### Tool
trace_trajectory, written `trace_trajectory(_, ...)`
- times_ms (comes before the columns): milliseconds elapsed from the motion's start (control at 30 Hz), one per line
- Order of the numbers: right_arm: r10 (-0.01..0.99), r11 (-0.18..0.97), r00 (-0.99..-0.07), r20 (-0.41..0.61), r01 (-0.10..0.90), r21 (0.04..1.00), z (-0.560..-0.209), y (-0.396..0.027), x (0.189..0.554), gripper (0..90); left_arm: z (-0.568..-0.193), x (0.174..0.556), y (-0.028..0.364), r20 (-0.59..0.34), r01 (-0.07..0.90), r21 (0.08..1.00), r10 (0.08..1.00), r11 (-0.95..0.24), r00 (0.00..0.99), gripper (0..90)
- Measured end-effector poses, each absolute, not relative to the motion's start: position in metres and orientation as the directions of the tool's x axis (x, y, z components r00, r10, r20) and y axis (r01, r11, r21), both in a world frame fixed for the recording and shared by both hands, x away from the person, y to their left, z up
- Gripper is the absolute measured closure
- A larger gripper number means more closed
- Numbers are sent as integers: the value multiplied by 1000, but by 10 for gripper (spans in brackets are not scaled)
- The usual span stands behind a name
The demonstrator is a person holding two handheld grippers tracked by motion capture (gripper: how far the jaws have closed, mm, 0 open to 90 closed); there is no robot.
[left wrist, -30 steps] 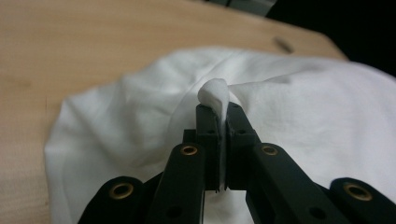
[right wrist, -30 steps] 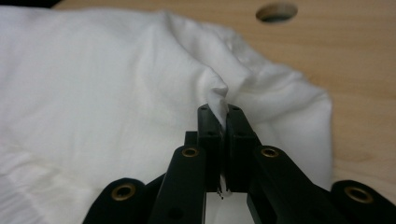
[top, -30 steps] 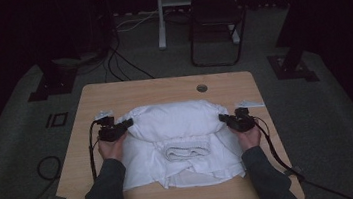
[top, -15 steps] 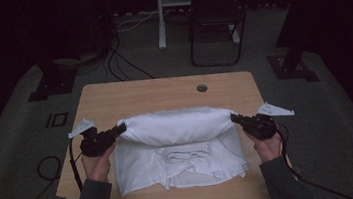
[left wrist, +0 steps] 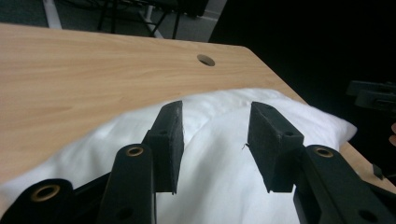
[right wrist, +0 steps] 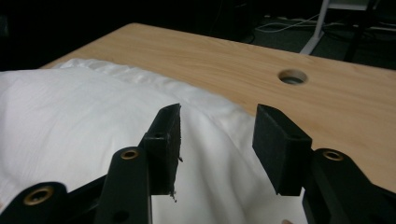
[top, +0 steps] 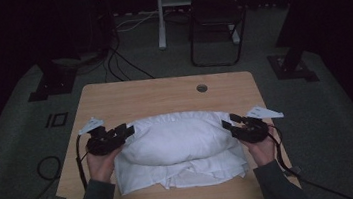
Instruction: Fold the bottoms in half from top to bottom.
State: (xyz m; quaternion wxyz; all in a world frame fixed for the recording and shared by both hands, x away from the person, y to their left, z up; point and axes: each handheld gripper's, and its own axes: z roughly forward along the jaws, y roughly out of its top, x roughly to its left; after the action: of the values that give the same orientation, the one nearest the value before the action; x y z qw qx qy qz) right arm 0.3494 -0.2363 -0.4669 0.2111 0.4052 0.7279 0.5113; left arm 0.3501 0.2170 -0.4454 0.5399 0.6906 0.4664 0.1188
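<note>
**Both claws spread at the ends of a white pillow**

The wooden worktop (top: 129,97) stands on a grey floor in a dark room, with a round cable hole (top: 202,87) near its far edge. On the near half of the worktop lies a plump white pillow (top: 174,139), puffed up in the middle, resting on a flatter layer of white cloth (top: 183,174) that spreads out beneath it toward the person's side.

The person's forearms come in from below, one at each end of the pillow. The left claw (top: 127,132) sits at the pillow's left end, pointing inward; its jaws have just been opening and now stand spread, with the pillow's fabric seen beyond the gap but not pinched by the pads (left wrist: 170,140). The right claw (top: 229,122) mirrors it at the right end; its jaws have likewise just been opening and stand spread, their pads (right wrist: 275,144) clear of the white fabric below them.

A dark cable (top: 79,161) trails from the left claw over the worktop's edge.
</note>
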Motion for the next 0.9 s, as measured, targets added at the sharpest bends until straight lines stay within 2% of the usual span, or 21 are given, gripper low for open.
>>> trace_trajectory(233,821,233,-568,57,426,874,-475,-182,388,549,-460,376,174,-349,577,816,776,-24,526,595)
trace_trajectory(433,831,272,-554,53,487,830,-495,-169,403,564,-486,379,160,-362,634,771,777,-60,514,624)
trace_trajectory(667,818,311,-572,63,531,789,-523,-172,383,586,-510,359,158,-322,640,758,781,-125,534,643)
trace_trajectory(900,812,340,-584,31,515,787,-537,-176,355,586,-528,333,161,-265,628,760,802,-169,535,640)
